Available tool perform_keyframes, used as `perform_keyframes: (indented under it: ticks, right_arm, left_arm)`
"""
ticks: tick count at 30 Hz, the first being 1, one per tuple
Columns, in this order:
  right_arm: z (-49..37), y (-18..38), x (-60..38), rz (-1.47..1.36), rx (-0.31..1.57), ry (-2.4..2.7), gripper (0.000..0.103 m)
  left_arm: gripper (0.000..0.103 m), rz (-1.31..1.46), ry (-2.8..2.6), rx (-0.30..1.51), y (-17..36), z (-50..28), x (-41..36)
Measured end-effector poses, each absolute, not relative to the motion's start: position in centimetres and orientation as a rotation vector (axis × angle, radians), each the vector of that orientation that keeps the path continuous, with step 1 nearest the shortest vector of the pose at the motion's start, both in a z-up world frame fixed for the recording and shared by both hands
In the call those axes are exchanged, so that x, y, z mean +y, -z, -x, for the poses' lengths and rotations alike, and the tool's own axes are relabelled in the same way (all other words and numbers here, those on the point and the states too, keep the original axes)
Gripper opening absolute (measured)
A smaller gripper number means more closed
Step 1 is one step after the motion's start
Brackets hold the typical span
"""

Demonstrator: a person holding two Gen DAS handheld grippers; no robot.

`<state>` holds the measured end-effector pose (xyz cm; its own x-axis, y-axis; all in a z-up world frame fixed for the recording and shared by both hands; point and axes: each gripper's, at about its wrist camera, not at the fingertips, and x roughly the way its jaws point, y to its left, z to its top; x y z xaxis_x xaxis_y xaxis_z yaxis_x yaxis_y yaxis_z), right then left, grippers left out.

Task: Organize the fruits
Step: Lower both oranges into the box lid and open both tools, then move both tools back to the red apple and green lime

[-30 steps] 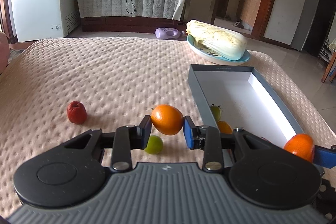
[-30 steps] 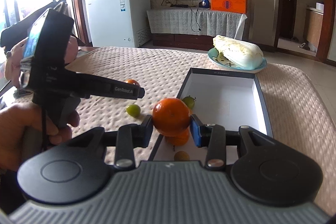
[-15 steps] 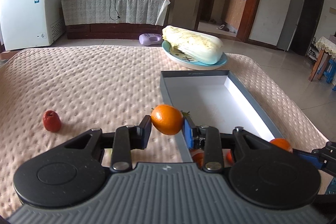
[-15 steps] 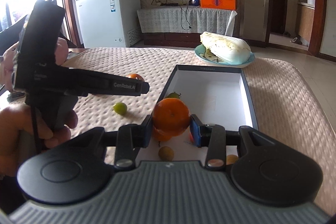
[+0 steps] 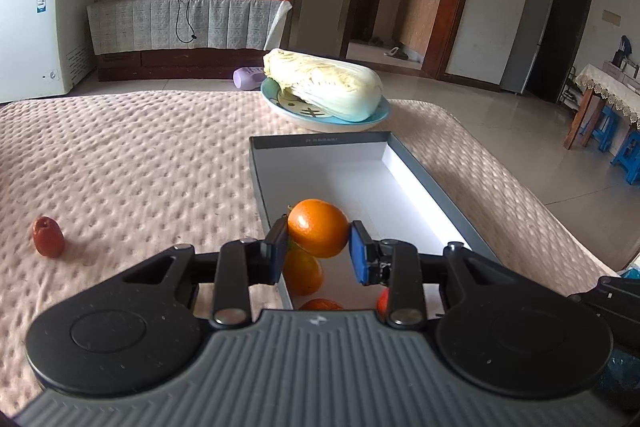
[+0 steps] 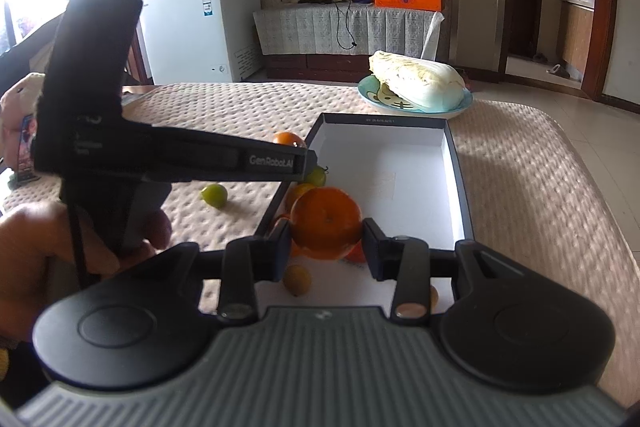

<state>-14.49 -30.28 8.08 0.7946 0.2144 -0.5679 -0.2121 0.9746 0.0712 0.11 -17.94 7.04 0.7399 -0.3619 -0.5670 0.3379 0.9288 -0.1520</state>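
Both grippers tilt downward over the grey shallow box (image 5: 424, 183); the left gripper (image 5: 319, 251) pinches a round orange (image 5: 318, 233) at frame centre, and the right gripper (image 6: 326, 247) pinches another orange fruit (image 6: 325, 223) likewise

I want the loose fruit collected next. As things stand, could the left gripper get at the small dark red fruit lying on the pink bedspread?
Probably not yet: the left gripper is shut on a round orange fruit over the grey box. The small dark red fruit lies alone, with bare bedspread around it.
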Motion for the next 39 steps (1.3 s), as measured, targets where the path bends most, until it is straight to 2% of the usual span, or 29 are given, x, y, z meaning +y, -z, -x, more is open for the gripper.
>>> perform_keyframes:
  ticks: [18,20,22,28,39]
  right_arm:
    - [14.8,-7.9,-31.3,-0.009,0.617,-0.216,0.041]
    - [14.9,-7.9,-31.2,-0.007,0.617,-0.216,0.041]
    - [14.9,-7.9,-31.2,-0.009,0.619,-0.215,0.041]
    - [14.7,-7.8,-31.0,-0.010,0.622,-0.213,0.041]
    - [13.7,-7.3,-30.2,-0.015,0.632,-0.207,0.041]
  left_arm:
    - [0.040,0.046,0.434,0.642,-6.2,-0.5,-19.5]
    - [0.044,0.045,0.428,0.638,-6.2,-0.5,-19.4]
    - [0.053,0.047,0.422,0.633,-6.3,-0.4,-19.3]
    - [0.066,0.059,0.437,0.597,-6.9,0.1,-19.0]
    - [0.069,0.083,0.431,0.555,-8.0,0.6,-17.5]
